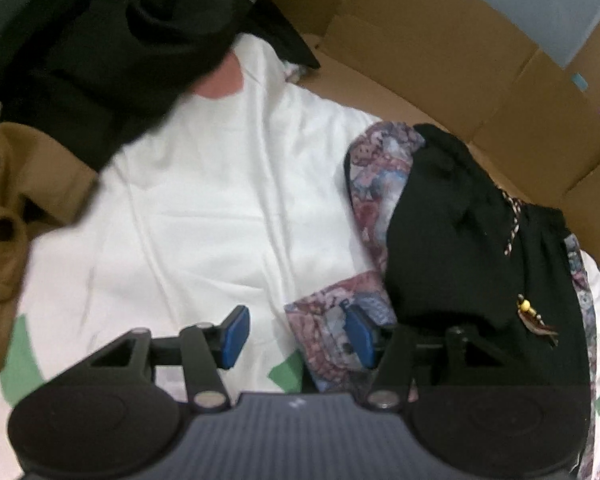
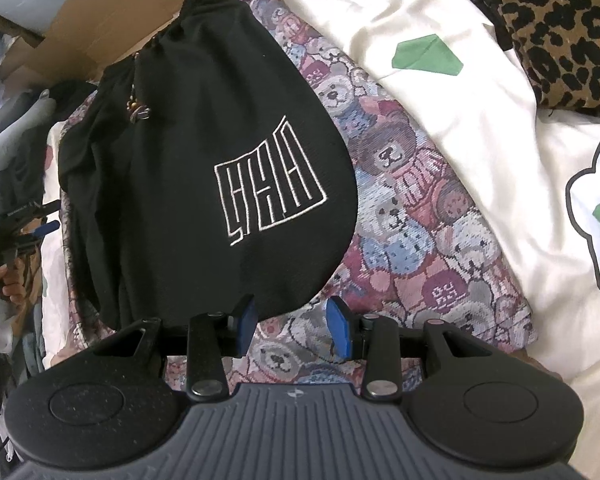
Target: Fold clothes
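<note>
Black embroidered garment (image 2: 204,168) lay on teddy-bear fabric (image 2: 412,208), long axis toward 11 o'clock. Right gripper (image 2: 292,326) nearer, jaws spread, apparently empty, at hem. Left gripper (image 1: 296,336) spread, garment at 2 o'clock.

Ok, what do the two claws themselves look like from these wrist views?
Both match: the left claw and right claw have blue pads on black linkage arms with silver pivot pins, round black discs either side, and a ribbed dark grey body carrying a small white mark.
</note>
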Tool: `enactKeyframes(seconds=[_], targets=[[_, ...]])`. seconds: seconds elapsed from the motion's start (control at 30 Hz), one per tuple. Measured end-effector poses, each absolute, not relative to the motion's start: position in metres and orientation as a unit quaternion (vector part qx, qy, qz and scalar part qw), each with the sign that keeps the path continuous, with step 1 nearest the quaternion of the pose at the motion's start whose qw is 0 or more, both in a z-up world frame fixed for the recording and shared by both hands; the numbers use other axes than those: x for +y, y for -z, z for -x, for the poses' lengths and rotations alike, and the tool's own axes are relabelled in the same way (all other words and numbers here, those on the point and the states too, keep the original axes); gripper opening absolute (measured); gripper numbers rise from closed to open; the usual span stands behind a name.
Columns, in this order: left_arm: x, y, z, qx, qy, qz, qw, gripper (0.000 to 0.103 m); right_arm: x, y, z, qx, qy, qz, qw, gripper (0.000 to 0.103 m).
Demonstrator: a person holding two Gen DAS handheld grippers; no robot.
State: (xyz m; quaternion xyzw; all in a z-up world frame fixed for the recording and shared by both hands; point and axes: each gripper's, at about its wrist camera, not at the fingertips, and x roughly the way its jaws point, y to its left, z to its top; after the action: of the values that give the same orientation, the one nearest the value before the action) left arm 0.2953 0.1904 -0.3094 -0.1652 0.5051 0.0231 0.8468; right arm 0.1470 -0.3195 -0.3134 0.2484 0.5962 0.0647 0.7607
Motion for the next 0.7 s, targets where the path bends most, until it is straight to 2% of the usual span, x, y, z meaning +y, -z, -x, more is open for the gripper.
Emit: enactKeyframes(seconds=[0.13,0.27,0.43,0.5,0.57,0.6,0.7], targets=[[0.179,0.325,-0.301,0.514,-0.015,0.15,0.844,0.058,-0.32,0.318,-0.15,0.6,-0.063,-0.251,0.757,0.045],[0.163,0.331,-0.303,0.512,-0.004,0.115,0.851,0.064,-0.321,0.321,-0.151,0.602,-0.062,-0.251,0.756,0.045],[0.151,0.333,-0.306,0.503,0.015,0.082,0.86,0.064,-0.325,0.323,-0.151,0.603,-0.057,-0.253,0.755,0.045],[0.15,0.333,-0.305,0.501,0.025,0.079,0.862,0.054,-0.325,0.322,-0.151,0.602,-0.058,-0.253,0.755,0.045],[0.15,0.331,-0.304,0.502,0.037,0.09,0.86,0.019,-0.324,0.32,-0.15,0.601,-0.059,-0.253,0.756,0.045],[0.152,0.332,-0.305,0.503,0.041,0.099,0.858,0.012,-0.324,0.32,-0.15,0.6,-0.059,-0.253,0.757,0.045],[0.154,0.325,-0.296,0.495,0.034,0.1,0.863,0.008,-0.324,0.317,-0.148,0.597,-0.062,-0.252,0.759,0.045]])
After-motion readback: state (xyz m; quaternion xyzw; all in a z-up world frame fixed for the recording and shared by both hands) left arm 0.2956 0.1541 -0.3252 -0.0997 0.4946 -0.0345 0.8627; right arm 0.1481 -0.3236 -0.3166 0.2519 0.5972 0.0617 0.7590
